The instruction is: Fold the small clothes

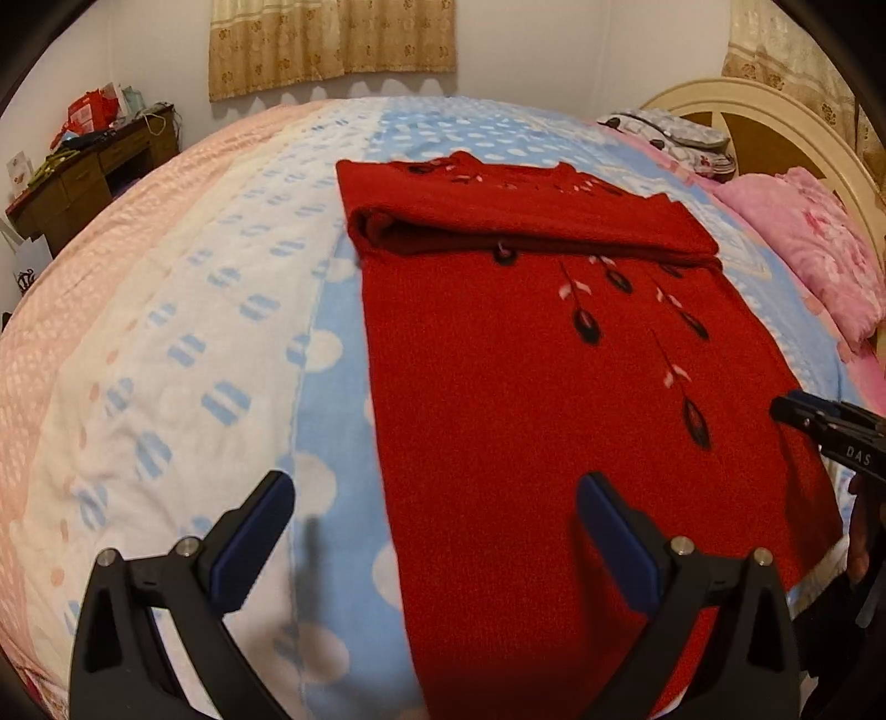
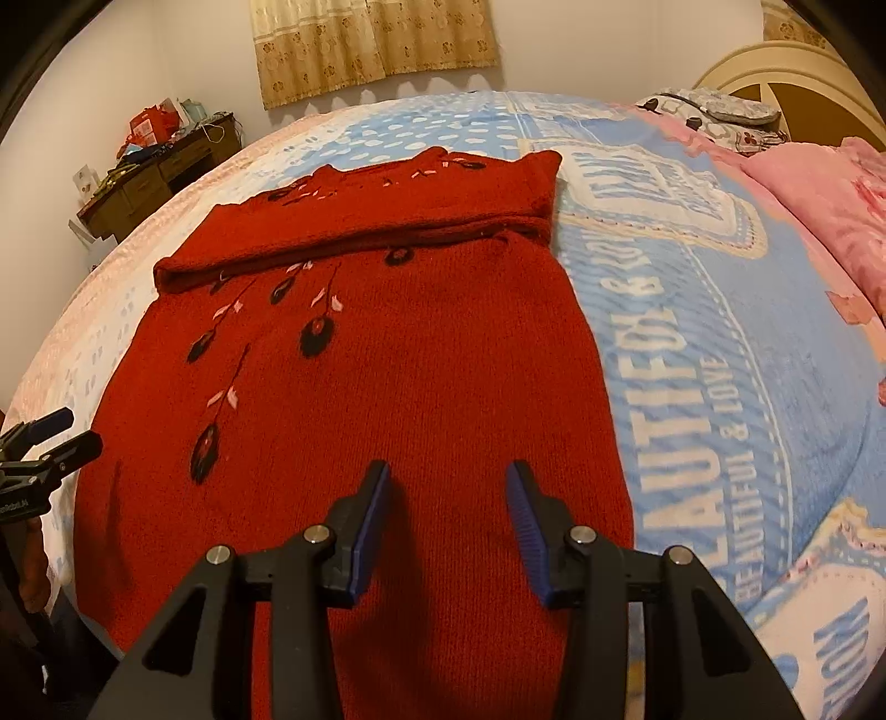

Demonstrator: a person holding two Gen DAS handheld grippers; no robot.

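Left wrist view: the left gripper (image 1: 434, 534) hangs above the bed (image 1: 183, 343) with its jaws spread wide and nothing between them; its right finger is over the near left part of a red knitted sweater (image 1: 526, 387), its left finger over the blue-and-white blanket. The sweater lies flat on the bed (black and pink flower embroidery facing up), with its far part folded back toward the near side into a thick band. The right gripper (image 1: 797, 412) enters at the right edge, over the sweater's right border.

Right wrist view: the right gripper (image 2: 446, 523) has its jaws partly apart, empty, above the near middle of the sweater (image 2: 387, 360). A pink pillow (image 2: 819, 188) lies far right by the headboard (image 2: 786, 61); a cluttered wooden desk (image 2: 149, 171) stands far left below a curtain (image 2: 371, 50).
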